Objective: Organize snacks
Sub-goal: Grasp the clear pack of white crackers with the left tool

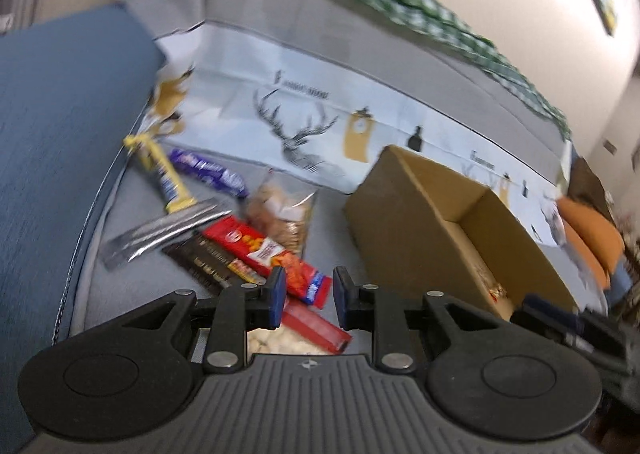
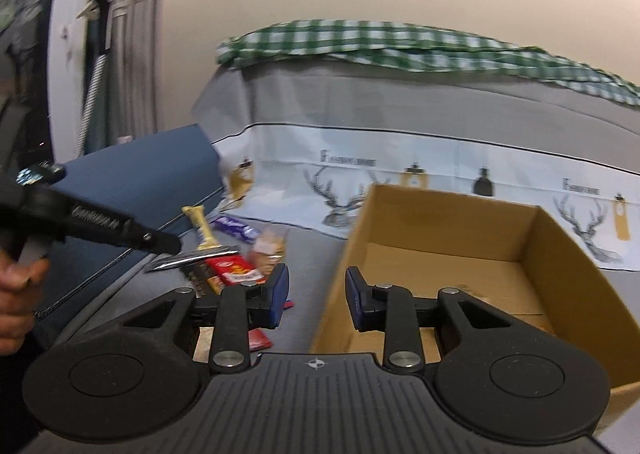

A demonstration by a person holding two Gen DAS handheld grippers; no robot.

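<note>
Several snack packs lie in a heap on the grey sofa seat [image 1: 328, 213]: a red cracker pack [image 1: 260, 248], a dark brown bar [image 1: 200, 264], a silver wrapper [image 1: 160, 232], a purple chocolate bar [image 1: 208, 170], a yellow bar [image 1: 162, 169], a clear bag of nuts [image 1: 282, 215]. My left gripper [image 1: 309, 294] is open and empty, just above the red pack. An open cardboard box [image 2: 452, 254] stands to the right of the heap. My right gripper [image 2: 316, 298] is open and empty at the box's left wall. The left gripper's body [image 2: 100, 230] shows above the heap.
A blue cushion [image 1: 60, 125] borders the snacks on the left. A deer-print cloth [image 2: 400, 181] covers the sofa back, with a green checked cloth [image 2: 400, 41] on top. An orange cushion [image 1: 592, 238] lies at the far right. A small item [image 1: 496, 290] lies inside the box.
</note>
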